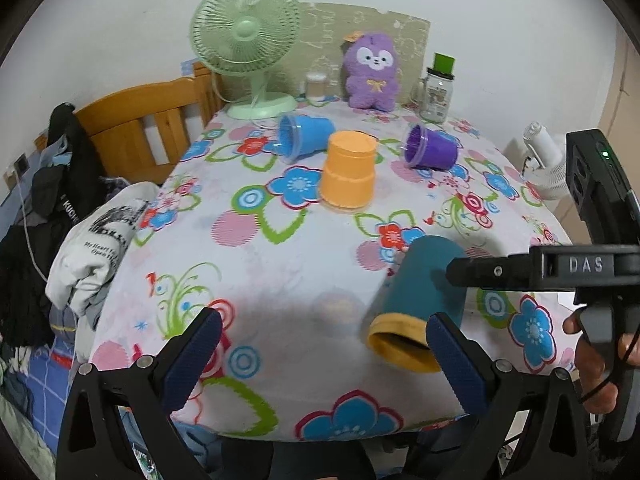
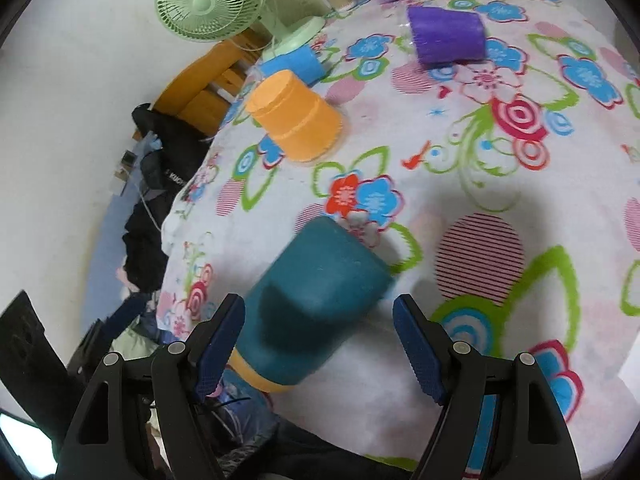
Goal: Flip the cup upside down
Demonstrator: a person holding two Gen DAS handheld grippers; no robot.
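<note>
A teal cup with a yellow rim (image 1: 420, 300) lies on its side near the table's front edge, mouth toward me. It also shows in the right wrist view (image 2: 316, 300), between the fingers of my open right gripper (image 2: 320, 344), which straddles it without clear contact. The right gripper shows from the side in the left wrist view (image 1: 472, 270), above the cup. My left gripper (image 1: 324, 360) is open and empty, just left of the cup's mouth. An orange cup (image 1: 349, 174) stands upside down mid-table. A blue cup (image 1: 306, 138) and a purple cup (image 1: 430, 148) lie on their sides.
The table has a floral cloth (image 1: 260, 264). At the back stand a green fan (image 1: 248, 52), a purple plush toy (image 1: 372, 72), a glass jar (image 1: 438, 88) and a small container (image 1: 316, 84). Clothes (image 1: 80, 232) hang off the left edge by a wooden bed frame.
</note>
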